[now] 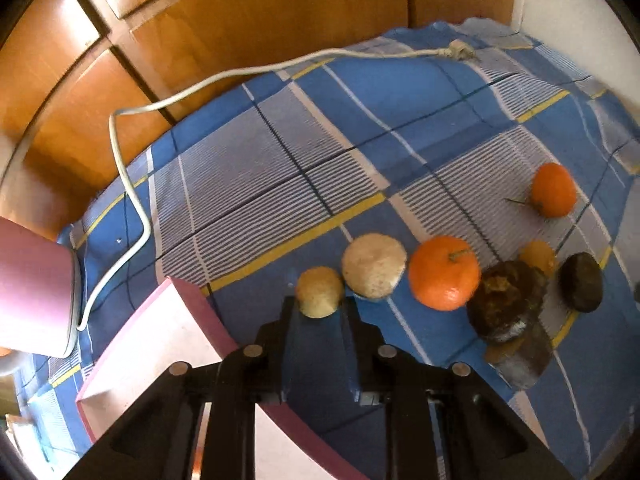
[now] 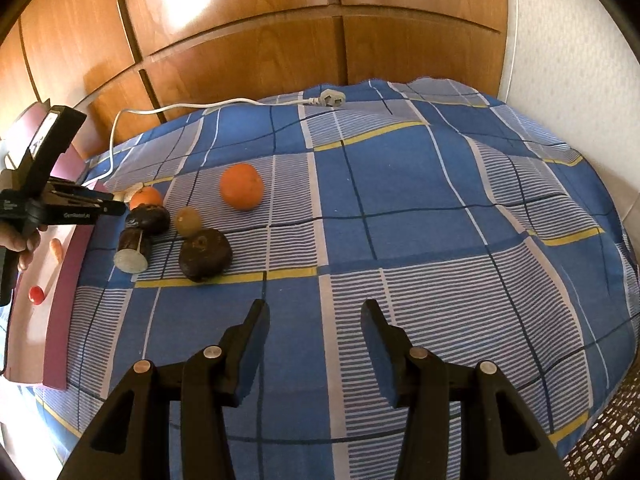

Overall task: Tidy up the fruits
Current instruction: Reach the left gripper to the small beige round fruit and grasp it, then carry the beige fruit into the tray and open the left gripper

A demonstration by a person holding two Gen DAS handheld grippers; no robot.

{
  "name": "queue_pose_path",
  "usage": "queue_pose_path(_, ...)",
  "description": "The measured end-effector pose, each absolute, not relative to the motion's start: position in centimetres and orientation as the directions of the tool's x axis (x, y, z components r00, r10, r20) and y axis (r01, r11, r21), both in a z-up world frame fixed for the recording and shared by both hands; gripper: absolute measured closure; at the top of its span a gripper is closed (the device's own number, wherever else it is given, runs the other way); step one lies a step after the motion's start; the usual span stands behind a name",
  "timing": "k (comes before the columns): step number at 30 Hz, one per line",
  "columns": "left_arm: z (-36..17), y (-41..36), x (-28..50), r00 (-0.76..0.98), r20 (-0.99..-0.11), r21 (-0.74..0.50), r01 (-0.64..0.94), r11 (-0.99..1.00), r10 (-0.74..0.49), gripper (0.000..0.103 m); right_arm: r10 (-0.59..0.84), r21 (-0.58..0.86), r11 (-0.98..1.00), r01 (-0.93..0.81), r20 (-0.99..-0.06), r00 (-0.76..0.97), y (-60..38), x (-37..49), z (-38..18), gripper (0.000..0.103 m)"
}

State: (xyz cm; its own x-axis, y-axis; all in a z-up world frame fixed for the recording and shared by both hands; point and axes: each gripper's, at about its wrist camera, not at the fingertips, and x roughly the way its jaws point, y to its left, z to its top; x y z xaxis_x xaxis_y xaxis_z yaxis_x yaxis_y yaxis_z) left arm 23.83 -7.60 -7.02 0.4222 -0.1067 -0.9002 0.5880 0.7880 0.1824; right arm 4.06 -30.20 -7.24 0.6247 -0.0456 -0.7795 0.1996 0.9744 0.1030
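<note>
Lying on the checked bedcover in a loose row: small pale fruit (image 1: 319,291) sitting pinched between black fingers, larger pale round fruit (image 1: 374,265) touching it, stemmed orange (image 1: 444,273), brown mushroom-shaped piece (image 1: 506,300) tipping over, farther orange (image 1: 554,189).

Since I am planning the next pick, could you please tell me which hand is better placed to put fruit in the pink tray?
Left. Its tool is shut on the pale fruit beside the pink tray; the right tool is open, away from it.
</note>
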Motion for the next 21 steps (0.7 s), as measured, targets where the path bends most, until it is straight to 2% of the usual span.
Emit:
queue_pose_path(3,-6.2,-7.1,22.5,0.432,-0.890,0.145,0.573,0.807,-0.146,0.082,-0.044,0.101,0.975,0.197,-0.783,0.621,-30.2,4.2,-7.3,0.055)
queue_pose_path(12,-1.4,-3.2,16.8,0.481,-0.808,-0.094,0.467,0.879,-0.341,0.082,-0.026,0.118,0.974,0.195,-0.791,0.611,-29.8,3.9,-7.3,0.055)
queue_pose_path(16,-0.4,-2.1,13.5,0.503,-0.777,-0.153,0.433,0.888,-0.380,0.082,-0.008,0.126,0.975,0.184,-0.803,0.596,-29.4,3.6,-7.6,0.055)
queue_pose_path(19,-0.3,-1.2,11.2,0.536,-0.763,-0.152,0.395,0.906,-0.362,0.082,-0.006,0.122,0.977,0.177,-0.805,0.593,-29.0,3.3,-7.6,0.055)
queue_pose_path(21,-0.6,-0.1,10.2,0.542,-0.756,-0.193,0.352,0.916,-0.368,0.082,-0.004,0.119,0.978,0.170,-0.807,0.590,-28.7,3.2,-7.6,0.055)
